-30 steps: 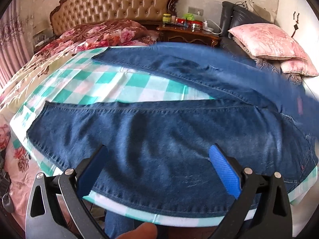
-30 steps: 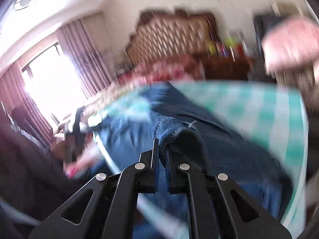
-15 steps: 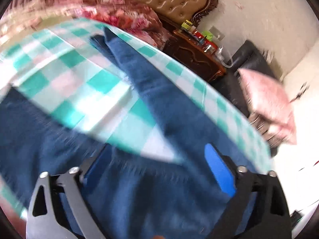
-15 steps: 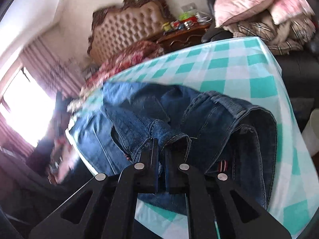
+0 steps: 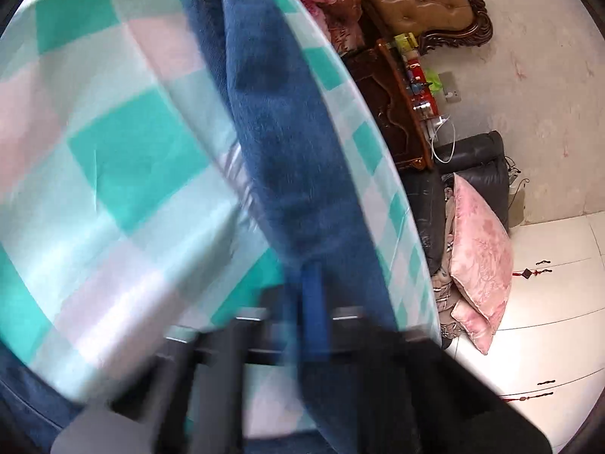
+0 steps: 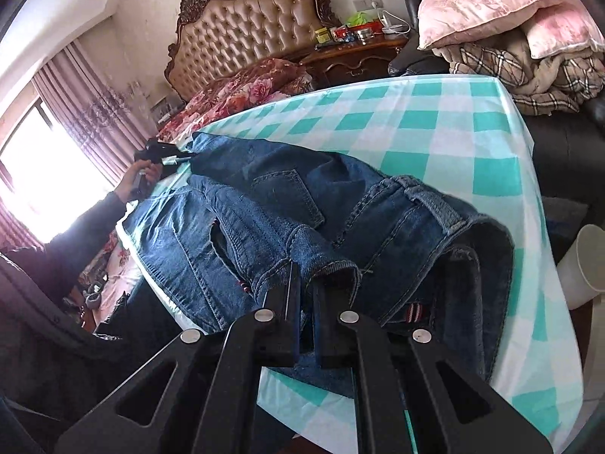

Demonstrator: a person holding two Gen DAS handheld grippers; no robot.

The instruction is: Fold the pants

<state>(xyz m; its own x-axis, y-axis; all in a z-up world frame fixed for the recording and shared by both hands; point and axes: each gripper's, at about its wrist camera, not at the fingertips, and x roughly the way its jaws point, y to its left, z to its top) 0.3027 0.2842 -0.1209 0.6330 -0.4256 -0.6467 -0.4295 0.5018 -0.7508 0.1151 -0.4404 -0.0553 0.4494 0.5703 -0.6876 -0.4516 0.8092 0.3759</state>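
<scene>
Blue jeans point(image 6: 264, 196) lie on a table under a green-checked cloth point(image 6: 435, 121). The waist end is bunched up near me. My right gripper point(image 6: 306, 280) is shut on a fold of denim at the waist. In the left wrist view, which is blurred, one jeans leg point(image 5: 287, 132) runs away along the cloth point(image 5: 124, 151). My left gripper point(image 5: 312, 295) is at that leg, its jaws closing right down with denim at the blue pad. From the right wrist view the left gripper point(image 6: 166, 159) is at the far end of the leg, held by a hand point(image 6: 143, 178).
A wooden nightstand point(image 5: 397, 113) with small items and a bed with a padded headboard point(image 6: 249, 26) stand beyond the table. A black sofa holds pink pillows point(image 5: 480, 249) and a plaid blanket point(image 6: 529, 72). A white bin point(image 6: 586, 265) stands at the table's right edge.
My left gripper swept from the near leg across to the far leg, rolled over, and its jaws went from wide open to closed. The right gripper sank a little, still holding the waist.
</scene>
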